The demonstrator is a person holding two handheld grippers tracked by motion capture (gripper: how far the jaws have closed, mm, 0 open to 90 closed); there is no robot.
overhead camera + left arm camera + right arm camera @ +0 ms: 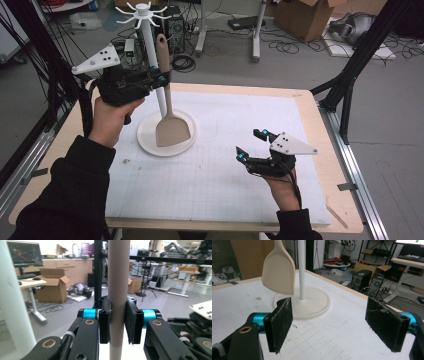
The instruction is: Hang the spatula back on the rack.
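Spatula (169, 107) of pale beige, matte and smooth, hangs upright in the left gripper (161, 78): a long round handle at the top, rounded at its end, and below it a broad flat blade that widens toward a straight lower edge with soft corners. In the high view the blade hangs over the round base (145, 142) of a white stand, its handle close beside the stand's thin upright pole (152, 65); whether the blade's edge touches the base cannot be told. In the left gripper view the handle (119, 290) runs straight up between the two black pads (104, 322), which press on it from both sides, so this gripper is clamped on the spatula's handle about midway along it. The pole carries a ring of short white hooks (141, 11) at its top.

The right gripper (251, 145) sits low over the white mat (225, 175), well apart from the stand, with its jaws spread wide and nothing between them. In the right gripper view the blade (279, 272) shows beyond the pads (279, 322), hanging in front of the pole (301, 267).
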